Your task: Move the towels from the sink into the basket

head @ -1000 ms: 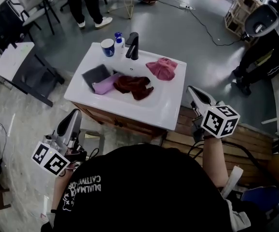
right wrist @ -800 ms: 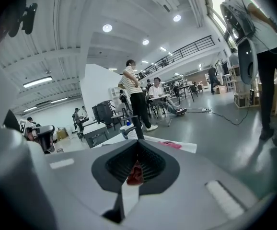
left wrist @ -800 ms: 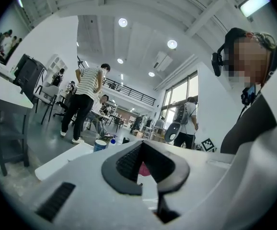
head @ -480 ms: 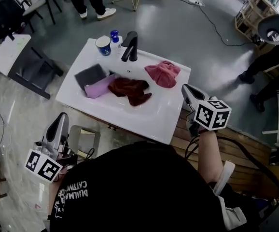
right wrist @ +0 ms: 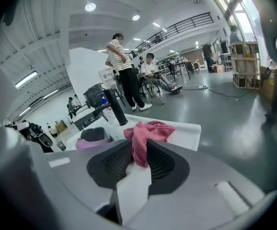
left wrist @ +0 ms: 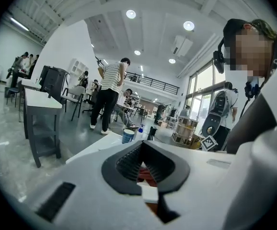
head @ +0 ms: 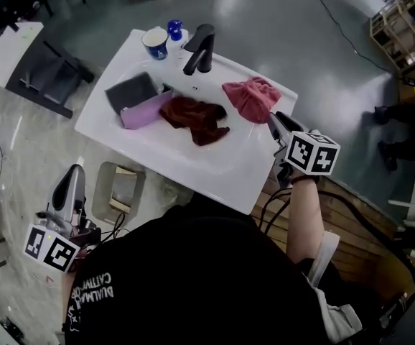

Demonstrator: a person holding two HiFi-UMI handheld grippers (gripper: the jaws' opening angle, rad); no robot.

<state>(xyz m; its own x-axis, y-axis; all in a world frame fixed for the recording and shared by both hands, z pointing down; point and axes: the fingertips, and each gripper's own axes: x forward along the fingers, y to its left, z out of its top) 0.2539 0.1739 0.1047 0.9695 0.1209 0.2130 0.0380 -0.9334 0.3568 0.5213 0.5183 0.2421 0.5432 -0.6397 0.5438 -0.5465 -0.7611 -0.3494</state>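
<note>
Blocking the lower half of the head view, the person's own head and black shirt (head: 193, 279) hide the sink cabinet's front and both forearms, so only the two grippers stick out past them. A pale open-topped container (head: 118, 192) on the floor by the sink's near left corner is half covered by the rim; whether it is the basket cannot be told. The left gripper (head: 71, 172) hangs low over the floor, well apart from the sink (head: 193, 165), its jaws brought together at the tips with nothing held. The right gripper (head: 272, 118) lies at the sink's right edge, its jaws have just been opening and now stand apart, and a fold of the pink towel (head: 250, 98) shows in the gap without the pads pressing on it. Four towels are in view, none in a basket: that pink one bunched on the flat deck right of the tap (head: 199, 49), a dark red towel (head: 197, 118) crumpled in the basin, and a lilac towel (head: 144, 112) touching a grey towel (head: 130, 92) at the basin's left. One tap, one blue cup (head: 154, 43) and one blue bottle (head: 174, 29) stand along the far rim.
</note>
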